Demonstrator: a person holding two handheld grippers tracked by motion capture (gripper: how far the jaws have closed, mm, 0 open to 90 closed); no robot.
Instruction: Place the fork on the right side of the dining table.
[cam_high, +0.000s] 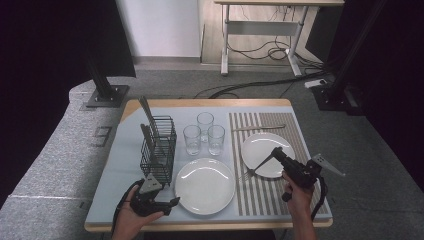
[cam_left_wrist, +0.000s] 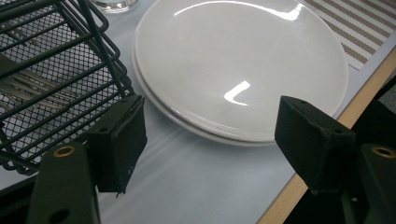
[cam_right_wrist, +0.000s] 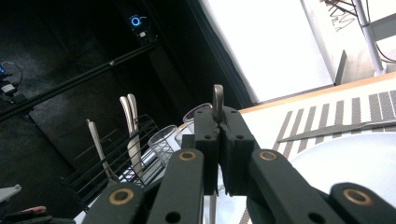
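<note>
The desk (cam_high: 125, 165) carries a striped placemat (cam_high: 260, 195) on its right half, with a white plate (cam_high: 257, 150) on it and a knife (cam_high: 257, 128) lying crosswise beyond the plate. The right hand-held gripper (cam_high: 274, 153) is clamped tight on a fork (cam_high: 257, 167), whose long axis slants down and left from the jaws, tines hanging over the mat just left of that plate. The mat strip there looks like the spot, so the fork should turn parallel to the stripes. The left hand-held gripper (cam_high: 172, 202) rests wide and empty by the near plate (cam_high: 205, 185) and basket (cam_high: 159, 150)
</note>
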